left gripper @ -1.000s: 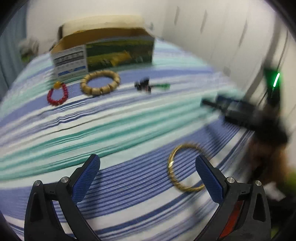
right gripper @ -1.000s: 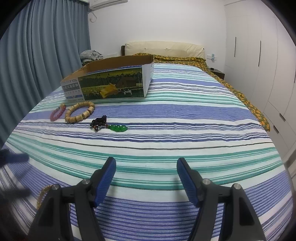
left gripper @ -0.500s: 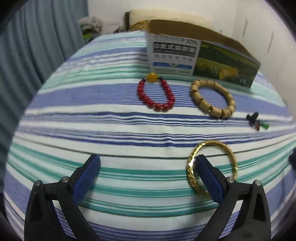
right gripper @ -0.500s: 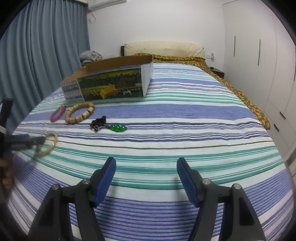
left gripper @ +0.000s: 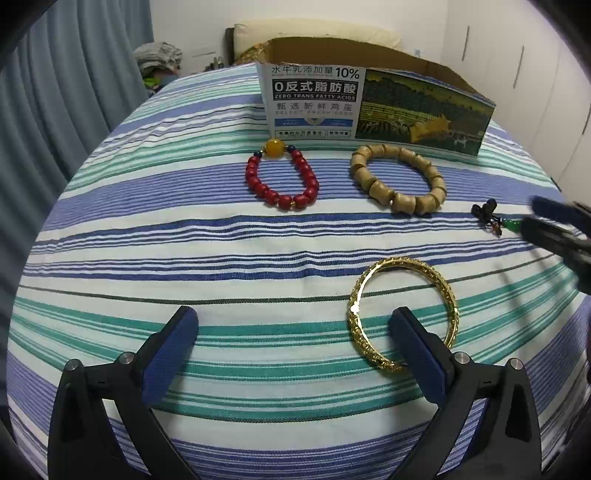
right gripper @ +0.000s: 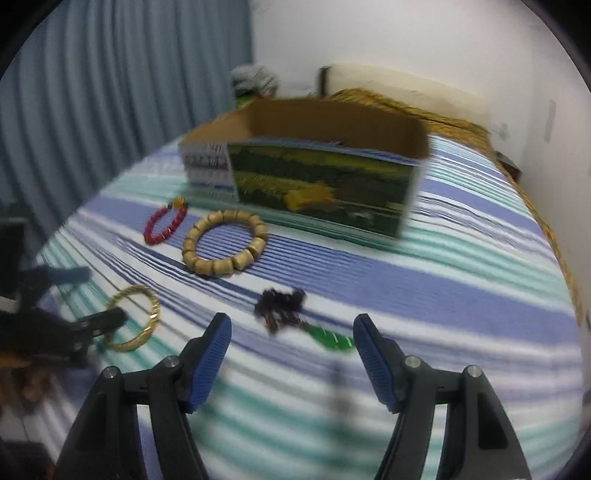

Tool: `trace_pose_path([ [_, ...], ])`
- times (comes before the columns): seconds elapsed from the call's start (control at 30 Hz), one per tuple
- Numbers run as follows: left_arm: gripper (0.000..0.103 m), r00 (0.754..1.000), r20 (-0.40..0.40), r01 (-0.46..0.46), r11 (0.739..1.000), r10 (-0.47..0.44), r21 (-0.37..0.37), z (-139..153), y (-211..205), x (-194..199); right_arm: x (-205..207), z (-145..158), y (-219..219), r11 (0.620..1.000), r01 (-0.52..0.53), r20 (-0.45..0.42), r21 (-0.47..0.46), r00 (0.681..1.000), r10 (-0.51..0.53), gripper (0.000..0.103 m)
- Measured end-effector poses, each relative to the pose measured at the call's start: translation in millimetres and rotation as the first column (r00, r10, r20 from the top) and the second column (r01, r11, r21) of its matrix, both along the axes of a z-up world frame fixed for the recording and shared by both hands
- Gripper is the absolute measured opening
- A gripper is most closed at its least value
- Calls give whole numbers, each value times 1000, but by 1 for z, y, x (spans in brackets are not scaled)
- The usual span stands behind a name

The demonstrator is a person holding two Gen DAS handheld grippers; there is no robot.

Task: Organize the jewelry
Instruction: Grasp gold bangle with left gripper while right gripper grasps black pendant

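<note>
A gold bangle [left gripper: 404, 314] lies on the striped bed just ahead of my left gripper [left gripper: 293, 328], which is open; its right finger [left gripper: 417, 350] overlaps the ring. It also shows in the right wrist view [right gripper: 135, 317]. A red bead bracelet [left gripper: 282, 177] and a wooden bead bracelet [left gripper: 397, 179] lie in front of an open cardboard box [left gripper: 376, 107]. A dark bead string with a green pendant [right gripper: 295, 319] lies just ahead of my open right gripper [right gripper: 291, 332].
The striped bedspread [left gripper: 184, 240] covers the whole bed. Blue curtains [left gripper: 55, 92] hang on the left. A pile of clothes [left gripper: 157, 59] and a pillow [left gripper: 317, 31] are at the head. White wardrobes [left gripper: 535, 74] stand on the right.
My left gripper has swung round from the side to face the box and closed in on the gold bangle. My right gripper has moved forward and left to the dark bead string.
</note>
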State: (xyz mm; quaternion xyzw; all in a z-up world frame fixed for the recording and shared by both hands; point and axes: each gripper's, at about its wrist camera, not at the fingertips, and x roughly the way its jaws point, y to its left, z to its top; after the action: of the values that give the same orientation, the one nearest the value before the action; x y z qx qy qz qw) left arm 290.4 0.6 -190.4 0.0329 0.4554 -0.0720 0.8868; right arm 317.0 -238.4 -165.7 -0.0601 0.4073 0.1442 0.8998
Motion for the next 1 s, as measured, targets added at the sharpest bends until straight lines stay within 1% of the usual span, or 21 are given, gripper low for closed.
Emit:
trace_pose_path([
  [0.03, 103, 1000, 0, 0, 1000, 0, -1, -1, 1, 2, 14, -10, 8, 999, -31, -30, -36, 999, 30, 70],
  [0.1, 103, 1000, -1, 0, 1000, 0, -1, -2, 1, 2, 28, -27, 19, 994, -75, -75, -78, 995, 69, 71],
  [0.13, 103, 1000, -2, -1, 1000, 0, -1, -2, 1, 1, 29, -25, 18, 995, -83, -40, -53, 996, 80, 71],
  [0.17, 103, 1000, -2, -1, 1000, 1, -1, -2, 2, 1, 33, -26, 18, 995, -84, -58, -49, 995, 81, 72],
  [0.2, 103, 1000, -5, 0, 1000, 0, -1, -3, 1, 1, 33, -25, 17, 996, -79, -54, -37, 996, 77, 72],
  [0.27, 103, 1000, -18, 7, 1000, -7, 0, -3, 1, 2, 31, -23, 16, 997, -66, -49, -43, 997, 64, 70],
  [0.3, 103, 999, -29, 14, 1000, -14, 0, -3, 1, 2, 30, -22, 18, 997, -61, -47, -50, 997, 58, 66],
  [0.33, 103, 999, -38, 23, 1000, -23, 2, -2, 0, 2, 28, -21, 19, 997, -60, -44, -52, 997, 58, 54],
  [0.37, 102, 999, -44, 31, 1000, -31, 5, -2, -2, 1, 27, -21, 20, 996, -63, -37, -56, 997, 61, 43],
  [0.4, 101, 998, -45, 32, 999, -32, 7, -1, -4, -2, 23, -20, 20, 996, -66, -26, -65, 998, 64, 22],
  [0.43, 93, 999, -37, 34, 999, -33, 7, 0, -6, -5, 20, -18, 23, 995, -69, -18, -76, 998, 68, 17],
  [0.47, 80, 999, -22, 43, 999, -43, 3, 2, -10, -9, 19, -18, 26, 994, -68, -14, -83, 998, 67, 17],
  [0.5, 72, 999, -9, 53, 999, -53, 3, 4, -14, -13, 18, -18, 27, 994, -65, -11, -85, 998, 65, 15],
  [0.53, 51, 998, -1, 62, 998, -62, -1, 6, -17, -15, 18, -17, 27, 995, -63, -13, -75, 998, 62, 15],
  [0.57, 26, 997, 8, 72, 997, -72, -6, 7, -21, -18, 16, -16, 26, 997, -60, -20, -47, 998, 59, 15],
  [0.6, 15, 997, 10, 78, 997, -78, -13, 8, -21, -19, 14, -14, 23, 998, -55, -30, -10, 998, 55, 15],
  [0.63, 9, 997, 12, 78, 997, -78, -24, 8, -20, -20, 11, -12, 18, 998, -48, -36, 27, 998, 49, 15],
  [0.67, 6, 997, 13, 75, 996, -74, -38, 8, -18, -19, 8, -9, 15, 998, -43, -37, 50, 998, 45, 15],
  [0.8, 4, 999, 13, 44, 982, -43, -186, 16, 4, -19, -17, 19, -8, 987, -25, -32, 161, 999, 30, 15],
  [0.93, 4, 998, 51, 46, 973, -36, -226, 36, 12, -27, -46, 42, -29, 976, -14, -24, 219, 1000, 20, 15],
  [1.0, 4, 997, 69, 54, 969, -38, -242, 46, 14, -30, -55, 45, -36, 972, -13, -24, 234, 1000, 19, 15],
])
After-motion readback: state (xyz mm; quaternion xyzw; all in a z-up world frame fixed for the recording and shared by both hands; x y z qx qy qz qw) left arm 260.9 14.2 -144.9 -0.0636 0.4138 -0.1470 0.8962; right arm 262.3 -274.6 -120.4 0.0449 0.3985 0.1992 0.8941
